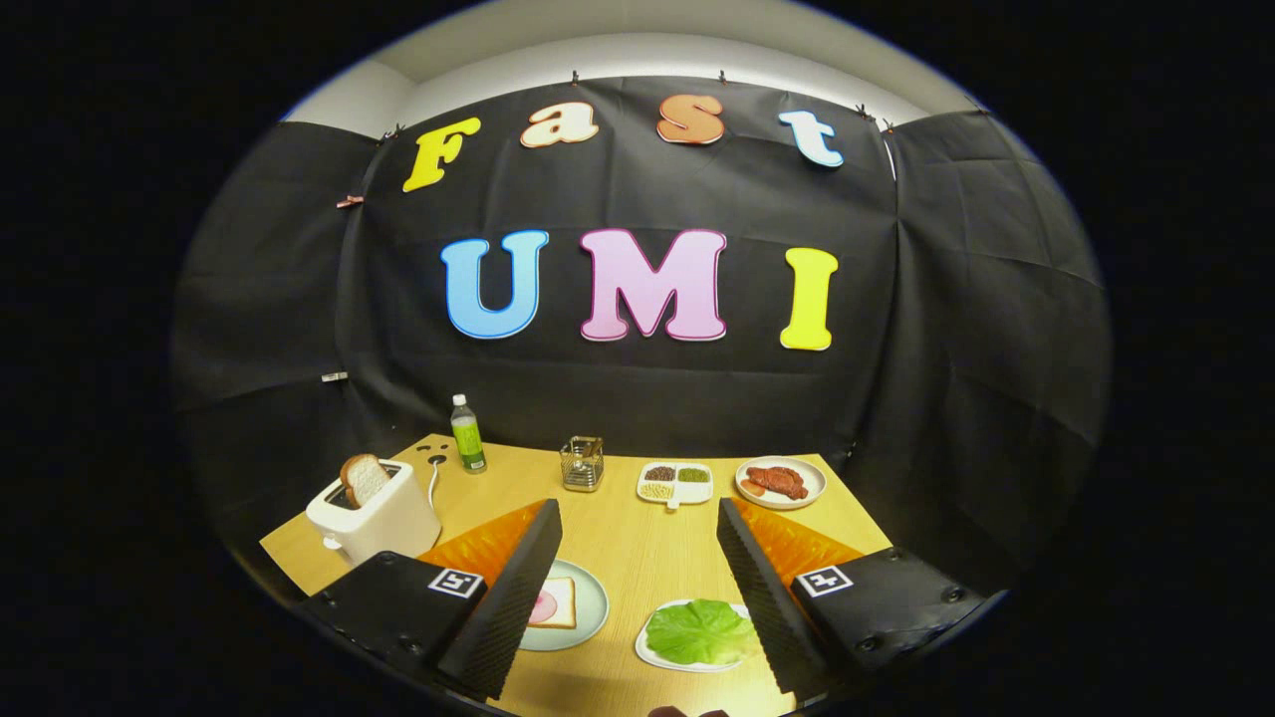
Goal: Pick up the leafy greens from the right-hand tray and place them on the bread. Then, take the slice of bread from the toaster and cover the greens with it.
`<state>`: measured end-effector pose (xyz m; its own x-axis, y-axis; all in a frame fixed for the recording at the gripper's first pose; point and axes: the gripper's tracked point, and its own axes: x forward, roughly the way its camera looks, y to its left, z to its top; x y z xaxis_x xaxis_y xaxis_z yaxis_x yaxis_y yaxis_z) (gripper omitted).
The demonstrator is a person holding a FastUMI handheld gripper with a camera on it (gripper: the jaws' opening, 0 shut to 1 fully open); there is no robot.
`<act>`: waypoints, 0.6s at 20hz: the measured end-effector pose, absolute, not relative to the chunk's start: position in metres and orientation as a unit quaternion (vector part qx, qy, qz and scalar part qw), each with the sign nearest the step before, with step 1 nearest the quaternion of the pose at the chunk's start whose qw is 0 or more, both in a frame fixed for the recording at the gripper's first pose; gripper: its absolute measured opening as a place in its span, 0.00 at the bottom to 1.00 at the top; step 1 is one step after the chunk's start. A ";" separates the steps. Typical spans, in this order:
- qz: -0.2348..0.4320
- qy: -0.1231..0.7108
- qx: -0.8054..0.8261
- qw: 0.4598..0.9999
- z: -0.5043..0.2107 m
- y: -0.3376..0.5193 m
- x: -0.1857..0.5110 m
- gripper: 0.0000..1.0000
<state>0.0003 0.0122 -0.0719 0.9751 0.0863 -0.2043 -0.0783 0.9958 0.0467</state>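
Lettuce on its tray lies between your gripper's wide-spread fingers, nothing held. Descend squarely, pinch the leaf's centre, then carry it to the bread.

No text can be read: the label on the bottle just behind the toaster is too small, and the gripper, fingers spread wide apart, bears two square black-and-white coded markers with no legible characters.

One toaster, two bread slices, three plates, one bottle, one divided dish.
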 end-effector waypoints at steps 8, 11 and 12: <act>0.022 0.190 0.027 0.981 -0.153 -0.019 0.013 0.98; 0.021 0.244 0.026 0.969 -0.195 -0.030 0.016 0.98; 0.017 0.259 0.023 0.965 -0.208 -0.036 0.016 0.98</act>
<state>0.0164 -0.0359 -0.2079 0.8650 0.0453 -0.4998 -0.0220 0.9984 0.0525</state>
